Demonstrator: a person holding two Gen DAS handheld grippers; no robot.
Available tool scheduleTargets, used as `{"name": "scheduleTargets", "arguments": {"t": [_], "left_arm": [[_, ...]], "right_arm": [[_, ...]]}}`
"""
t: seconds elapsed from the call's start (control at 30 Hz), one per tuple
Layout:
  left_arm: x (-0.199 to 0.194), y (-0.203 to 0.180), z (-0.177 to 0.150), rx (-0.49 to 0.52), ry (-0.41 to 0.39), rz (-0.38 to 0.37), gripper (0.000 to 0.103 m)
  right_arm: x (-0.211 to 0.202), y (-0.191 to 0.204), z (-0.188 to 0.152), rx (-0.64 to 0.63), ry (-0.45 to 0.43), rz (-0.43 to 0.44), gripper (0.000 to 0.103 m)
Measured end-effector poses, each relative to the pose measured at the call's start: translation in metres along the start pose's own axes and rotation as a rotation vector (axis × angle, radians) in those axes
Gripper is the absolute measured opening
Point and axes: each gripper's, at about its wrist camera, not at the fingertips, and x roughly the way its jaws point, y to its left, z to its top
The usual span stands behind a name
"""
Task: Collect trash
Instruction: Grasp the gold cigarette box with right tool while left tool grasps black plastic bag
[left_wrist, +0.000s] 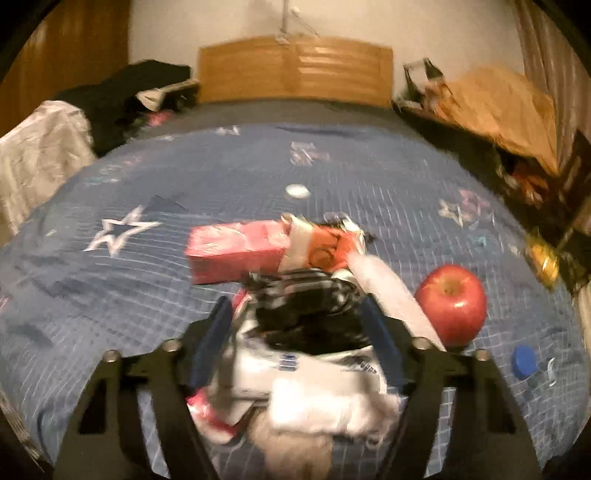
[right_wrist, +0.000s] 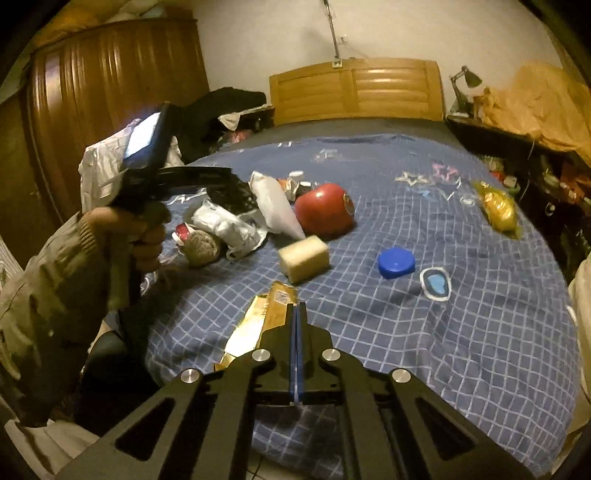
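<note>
On the blue bedspread lies a heap of trash. In the left wrist view my left gripper straddles a crumpled black wrapper, with both blue pads against its sides. White wrappers lie under it. The right wrist view shows the same gripper in a person's hand, reaching into the heap. My right gripper is shut near the bed's front edge, pinching the edge of a flat gold wrapper that hangs to its left.
A red apple, a white bag, a beige block, a blue cap, a clear lid and a gold snack bag lie about. A pink box sits beyond the heap. Clothes and clutter line both sides of the bed.
</note>
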Motion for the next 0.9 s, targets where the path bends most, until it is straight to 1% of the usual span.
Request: {"name": "scheduleTargets", "arguments": {"t": [0.07, 0.1, 0.13, 0.17, 0.2, 0.23, 0.27, 0.33, 0.37, 0.43, 0.47, 0.5, 0.6, 0.67, 0.77, 0.9], "left_arm": [[0.008, -0.001, 0.000, 0.001, 0.004, 0.001, 0.052], [0.007, -0.003, 0.000, 0.009, -0.005, 0.006, 0.051], [0.005, -0.005, 0.000, 0.019, -0.013, 0.005, 0.051], [0.004, -0.007, -0.001, 0.031, -0.017, 0.008, 0.049], [0.003, -0.008, -0.002, 0.043, -0.019, 0.013, 0.048], [0.004, -0.008, -0.002, 0.051, -0.019, 0.016, 0.047], [0.004, -0.009, -0.003, 0.059, -0.018, 0.018, 0.045], [0.003, -0.007, -0.004, 0.061, -0.021, 0.009, 0.041], [0.002, -0.005, -0.004, 0.050, -0.023, -0.008, 0.038], [-0.001, 0.001, -0.002, 0.028, -0.029, -0.032, 0.036], [-0.004, 0.005, -0.002, 0.014, -0.037, -0.046, 0.034], [-0.006, 0.007, -0.001, 0.006, -0.043, -0.054, 0.034], [-0.017, 0.015, -0.003, -0.025, -0.076, -0.084, 0.033], [-0.029, 0.021, -0.002, -0.050, -0.104, -0.098, 0.033], [-0.050, 0.029, 0.002, -0.089, -0.153, -0.117, 0.033], [-0.078, 0.036, 0.007, -0.114, -0.207, -0.145, 0.033]], "right_arm": [[-0.009, 0.003, 0.001, 0.007, -0.016, 0.064, 0.002], [-0.014, 0.009, 0.003, -0.010, -0.018, 0.089, 0.006], [-0.016, 0.014, 0.004, -0.024, -0.011, 0.088, 0.016], [-0.016, 0.017, 0.004, -0.031, -0.005, 0.080, 0.052], [-0.014, 0.021, 0.004, -0.023, -0.001, 0.076, 0.082], [-0.010, 0.024, 0.002, -0.014, 0.007, 0.083, 0.085], [-0.005, 0.028, 0.001, -0.016, 0.024, 0.089, 0.085], [0.010, 0.036, -0.002, -0.037, 0.071, 0.039, 0.085], [0.017, 0.038, -0.003, -0.040, 0.090, 0.023, 0.085], [0.035, 0.035, -0.005, -0.010, 0.145, 0.016, 0.069], [0.042, 0.031, -0.007, 0.008, 0.172, 0.015, 0.052], [0.044, 0.027, -0.008, 0.042, 0.171, 0.035, 0.052], [0.040, 0.022, -0.008, 0.069, 0.147, 0.061, 0.049], [0.032, 0.018, -0.006, 0.094, 0.115, 0.087, 0.048], [0.022, 0.015, -0.005, 0.107, 0.076, 0.098, 0.048], [0.004, 0.014, 0.001, 0.116, 0.021, 0.108, 0.048]]}}
